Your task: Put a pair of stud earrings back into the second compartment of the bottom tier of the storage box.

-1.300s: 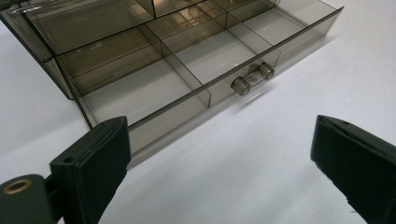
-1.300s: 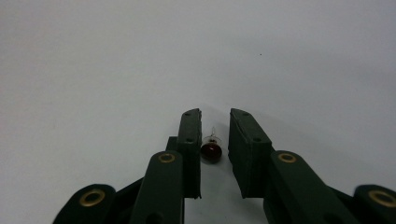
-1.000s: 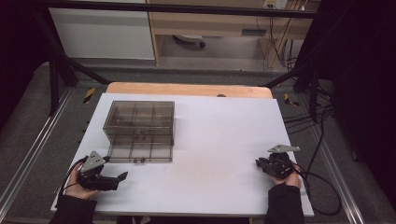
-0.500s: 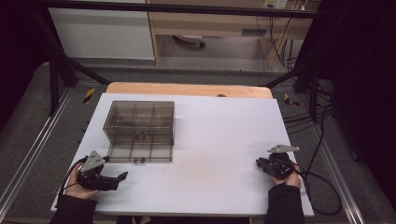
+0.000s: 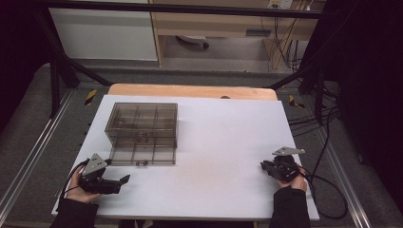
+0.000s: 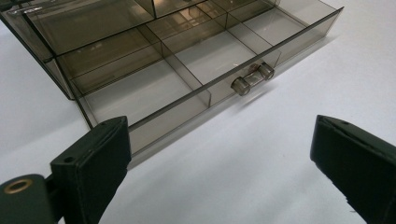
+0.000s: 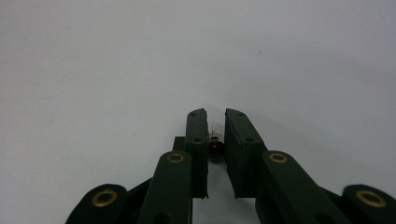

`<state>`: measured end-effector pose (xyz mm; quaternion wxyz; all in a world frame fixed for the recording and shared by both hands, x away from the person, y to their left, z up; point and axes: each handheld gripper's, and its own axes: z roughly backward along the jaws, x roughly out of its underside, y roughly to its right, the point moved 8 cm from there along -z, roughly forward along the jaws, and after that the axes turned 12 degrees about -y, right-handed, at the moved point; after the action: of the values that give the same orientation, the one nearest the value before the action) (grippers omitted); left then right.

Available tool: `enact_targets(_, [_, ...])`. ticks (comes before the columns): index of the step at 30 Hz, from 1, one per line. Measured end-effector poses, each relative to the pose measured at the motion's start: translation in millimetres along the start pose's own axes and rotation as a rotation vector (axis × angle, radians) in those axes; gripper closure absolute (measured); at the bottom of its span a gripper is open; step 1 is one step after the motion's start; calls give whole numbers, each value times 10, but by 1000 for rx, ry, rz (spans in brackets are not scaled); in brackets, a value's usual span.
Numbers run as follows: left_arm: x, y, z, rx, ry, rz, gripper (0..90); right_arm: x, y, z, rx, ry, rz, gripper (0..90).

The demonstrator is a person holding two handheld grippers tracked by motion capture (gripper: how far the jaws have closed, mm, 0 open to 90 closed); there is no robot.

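Overhead camera (two jaw-level close-ups)

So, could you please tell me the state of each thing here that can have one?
Drawer box: upright on the table, smoky clear plastic.
Bottom drawer: pulled out, its visible compartments empty.
Left gripper: jaws wide open, nothing between them, pointing at the drawer.
Right gripper: jaws shut on a small dark red thing; too small to identify.
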<state>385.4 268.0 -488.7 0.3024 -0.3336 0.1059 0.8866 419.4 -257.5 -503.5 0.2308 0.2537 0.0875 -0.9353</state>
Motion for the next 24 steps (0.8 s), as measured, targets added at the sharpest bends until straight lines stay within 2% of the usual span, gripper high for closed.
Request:
enact_targets(13, [1,2,-2,1,-1,0,54,-51,-39,56,0,24,18,800])
enact_targets(24, [2,5,-6,2,-3,1,54,-107,-119,97,-23,42,28,800])
